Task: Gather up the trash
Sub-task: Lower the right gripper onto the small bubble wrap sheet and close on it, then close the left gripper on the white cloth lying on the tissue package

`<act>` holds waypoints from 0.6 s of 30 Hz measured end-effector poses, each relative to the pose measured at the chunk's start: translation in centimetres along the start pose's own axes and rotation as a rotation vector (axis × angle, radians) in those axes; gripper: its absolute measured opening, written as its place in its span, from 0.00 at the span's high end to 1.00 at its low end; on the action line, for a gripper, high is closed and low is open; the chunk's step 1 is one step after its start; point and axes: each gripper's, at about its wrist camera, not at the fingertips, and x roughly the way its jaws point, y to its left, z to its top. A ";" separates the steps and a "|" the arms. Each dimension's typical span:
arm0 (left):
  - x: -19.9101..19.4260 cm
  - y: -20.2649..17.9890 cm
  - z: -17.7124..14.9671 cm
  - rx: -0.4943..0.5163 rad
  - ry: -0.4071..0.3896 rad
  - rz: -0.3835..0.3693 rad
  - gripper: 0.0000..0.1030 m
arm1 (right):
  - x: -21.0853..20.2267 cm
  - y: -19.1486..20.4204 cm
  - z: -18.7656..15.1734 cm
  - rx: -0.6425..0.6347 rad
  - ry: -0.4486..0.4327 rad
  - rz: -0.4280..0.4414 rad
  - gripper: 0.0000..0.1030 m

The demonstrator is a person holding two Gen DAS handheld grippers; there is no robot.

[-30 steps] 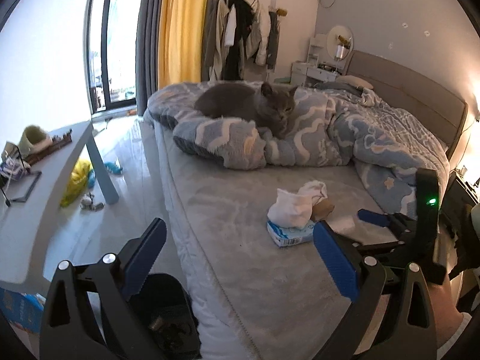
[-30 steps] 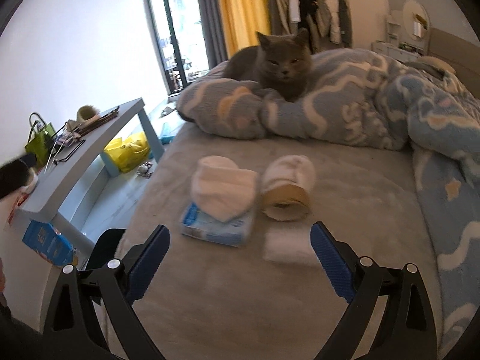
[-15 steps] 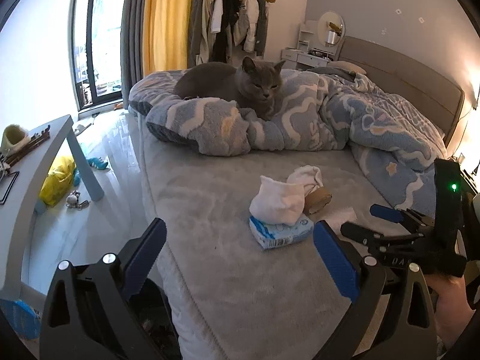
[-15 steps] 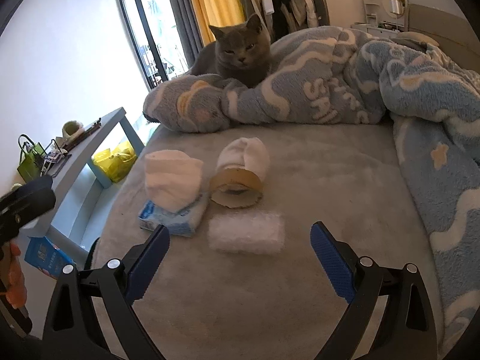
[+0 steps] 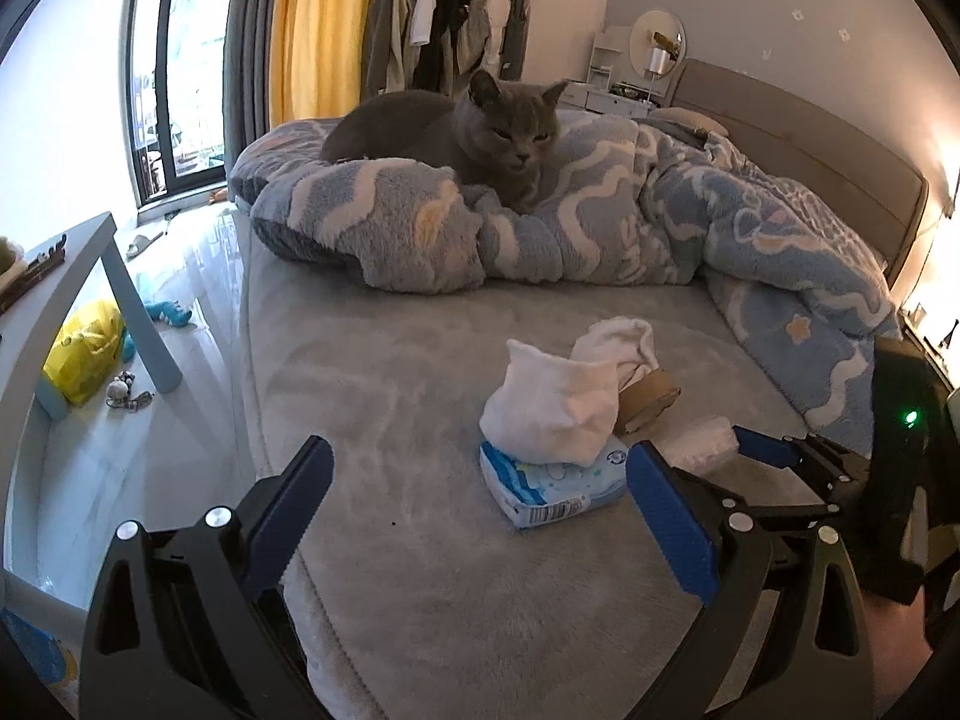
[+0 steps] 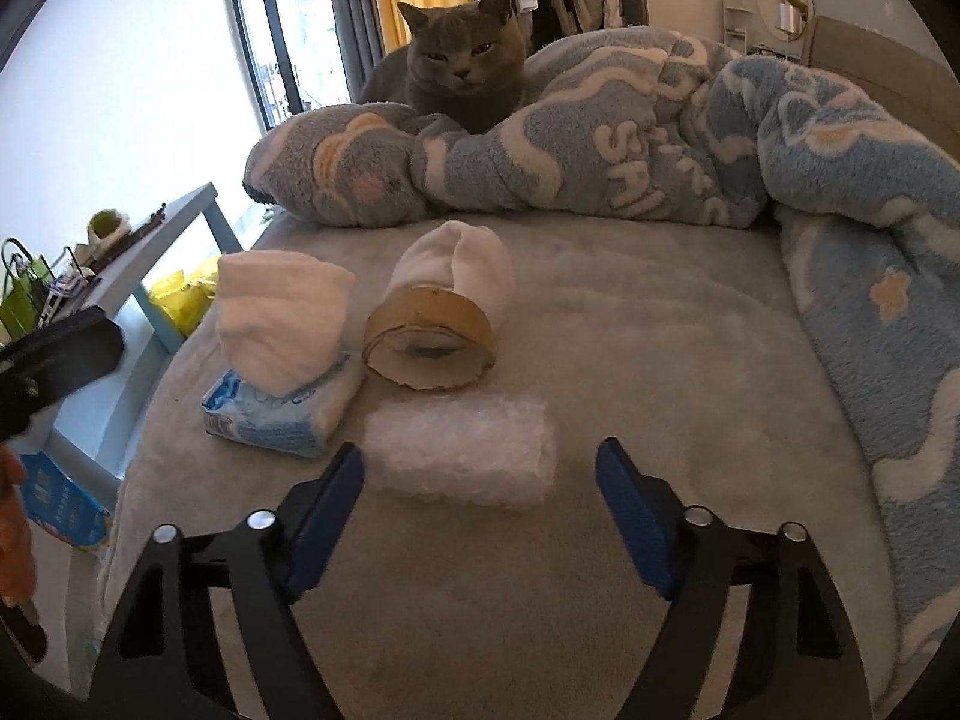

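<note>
On the grey bed sheet [image 6: 630,360] lie a roll of bubble wrap [image 6: 459,459], a brown cardboard tape ring [image 6: 429,339] with a white cloth [image 6: 465,261] over it, and a blue tissue pack [image 6: 282,411] under a crumpled white tissue [image 6: 279,324]. My right gripper [image 6: 480,489] hovers just short of the bubble wrap, its jaws closing, with nothing pressed between the pads. My left gripper [image 5: 480,495] is open, near the tissue pack [image 5: 555,489] and white tissue [image 5: 552,411]. In the left wrist view the right gripper [image 5: 774,450] reaches toward the bubble wrap [image 5: 699,441].
A grey cat [image 6: 459,69] lies on a blue fleece blanket [image 6: 660,144] at the far side of the bed. Left of the bed stand a pale blue table [image 5: 66,294], a yellow bag [image 5: 84,354] on the floor, and a blue box [image 6: 60,504].
Both grippers have moved down and closer to the trash on the bed. The right gripper's jaws have narrowed and now sit just before the bubble wrap.
</note>
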 end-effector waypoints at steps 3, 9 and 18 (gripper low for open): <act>0.3 -0.5 0.1 0.021 -0.011 -0.004 0.03 | 0.0 0.2 0.0 -0.010 -0.003 0.013 0.33; 1.2 -2.0 0.5 0.017 -0.015 -0.036 0.04 | -0.6 0.2 0.0 -0.036 -0.008 0.036 0.40; 3.3 -4.2 0.5 0.021 0.001 0.013 0.04 | -3.4 -2.1 0.0 -0.021 -0.061 0.071 0.40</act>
